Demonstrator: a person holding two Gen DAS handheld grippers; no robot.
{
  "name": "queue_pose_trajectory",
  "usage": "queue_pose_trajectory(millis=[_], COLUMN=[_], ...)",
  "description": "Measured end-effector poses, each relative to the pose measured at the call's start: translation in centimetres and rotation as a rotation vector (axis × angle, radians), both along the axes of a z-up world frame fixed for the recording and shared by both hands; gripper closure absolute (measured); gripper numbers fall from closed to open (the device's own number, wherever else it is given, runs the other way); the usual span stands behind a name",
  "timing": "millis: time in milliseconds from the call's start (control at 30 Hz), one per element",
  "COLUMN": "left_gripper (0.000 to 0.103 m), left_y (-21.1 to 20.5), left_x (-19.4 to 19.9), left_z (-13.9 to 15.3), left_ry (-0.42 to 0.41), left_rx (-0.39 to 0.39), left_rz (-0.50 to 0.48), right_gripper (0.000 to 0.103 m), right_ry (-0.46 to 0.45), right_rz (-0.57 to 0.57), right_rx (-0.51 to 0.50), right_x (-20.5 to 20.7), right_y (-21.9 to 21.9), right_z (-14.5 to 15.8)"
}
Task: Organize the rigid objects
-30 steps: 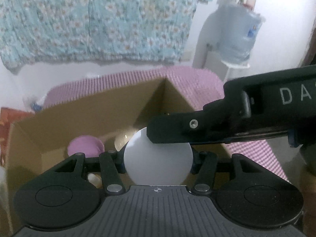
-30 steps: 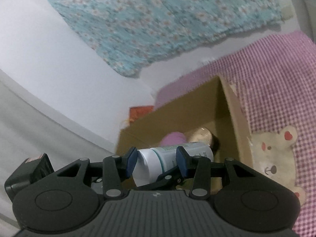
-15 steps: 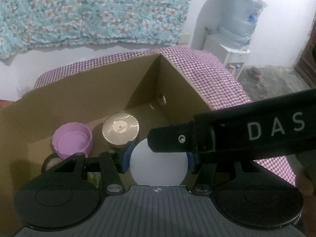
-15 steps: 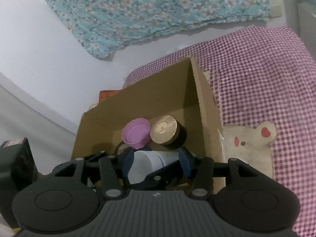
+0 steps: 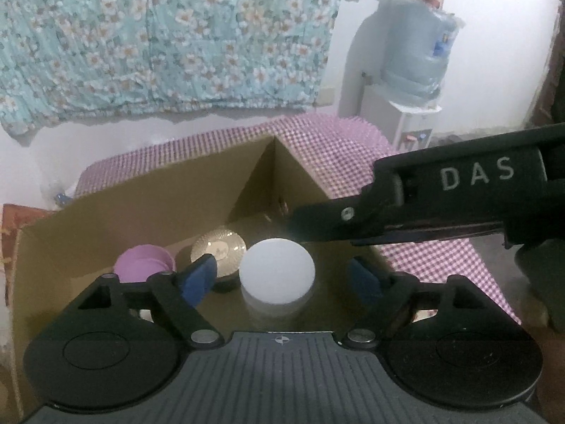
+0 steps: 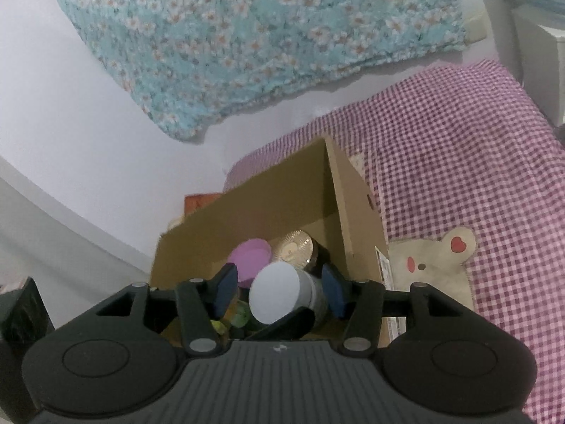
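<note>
A white-lidded jar [image 5: 276, 271] stands inside the cardboard box [image 5: 141, 212], next to a gold-lidded jar [image 5: 219, 249] and a purple cup [image 5: 141, 265]. My left gripper [image 5: 280, 277] is above it with its jaws opening; the blue pads [image 5: 197, 277] stand well clear on both sides. In the right wrist view the same white-lidded jar [image 6: 273, 291] sits between the blue pads of my right gripper [image 6: 279, 289], whose jaws are opening too, with a gap showing at the left pad. The right gripper's finger [image 5: 317, 219] reaches in from the right over the box.
The box [image 6: 339, 198] rests on a purple checked cloth [image 6: 459, 162] with a bear patch [image 6: 434, 265]. Small green and yellow items [image 6: 236, 314] lie low in the box. A floral curtain [image 5: 159, 35] hangs behind, and a water dispenser [image 5: 413, 53] stands at the back right.
Both grippers' jaws have spread away from the white-lidded jar, the left one much wider. The jar, held up between them before, now stands in the box beside the gold-lidded jar.
</note>
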State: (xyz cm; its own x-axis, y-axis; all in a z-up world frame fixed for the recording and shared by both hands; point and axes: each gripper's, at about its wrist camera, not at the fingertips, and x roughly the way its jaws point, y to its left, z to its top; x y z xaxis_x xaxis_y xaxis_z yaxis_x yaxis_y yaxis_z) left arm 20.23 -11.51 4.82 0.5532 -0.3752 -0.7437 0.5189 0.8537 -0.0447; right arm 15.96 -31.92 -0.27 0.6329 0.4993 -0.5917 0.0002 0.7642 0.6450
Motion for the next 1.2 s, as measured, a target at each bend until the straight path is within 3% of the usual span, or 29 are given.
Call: queue_pose_trajectory(millis=[133, 267, 300, 367, 500, 567, 733, 867, 1000, 1200], left_gripper=[0.005, 0.000, 0.000, 0.000, 0.000, 0.000, 0.000, 0.000, 0.000, 0.000], left_y=[1.2, 2.6, 3.0, 3.4, 4.3, 5.0, 6.1, 6.7, 7.7, 9.3], left_x=[-1.6, -4.1, -4.8, -6.0, -8.2, -9.3, -12.1, -14.2, -15.8, -17.0], left_z=[2.3, 4.6, 5.0, 5.6, 6.7, 7.2, 8.2, 9.1, 9.7, 10.1], left_ry=[-0.050, -0.097, -0.107, -0.129, -0.147, -0.160, -0.183, -0.249, -0.291, -0.286], left_rx=[-0.022, -0.060, -0.055, -0.035, 0.027, 0.046, 0.071, 0.108, 0.073, -0.007], left_rz=[0.005, 0.022, 0.034, 0.054, 0.119, 0.144, 0.191, 0.207, 0.219, 0.231], right_gripper=[0.046, 0.038, 0.037, 0.025, 0.016, 0.007, 0.004, 0.000, 0.000, 0.000], right_ry=[-0.037, -0.071, -0.082, -0.103, -0.132, -0.136, -0.179, -0.235, -0.292, -0.332], right_rz=[-0.040, -0.104, -0.124, -0.161, -0.204, -0.209, -0.176, -0.144, -0.137, -0.133], right_rx=[0.039, 0.062, 0.060, 0.036, -0.041, -0.073, -0.185, -0.288, -0.341, -0.403], right_x=[-1.9, -4.9, -5.8, -7.8, -11.8, -13.2, -15.7, -16.9, -18.2, -19.8], right_y=[-1.0, -1.8, -2.0, -2.0, -1.4, -1.0, 1.5, 3.7, 5.9, 8.7], right_z=[1.0, 2.2, 2.5, 3.1, 4.0, 4.4, 6.6, 9.3, 11.5, 13.6])
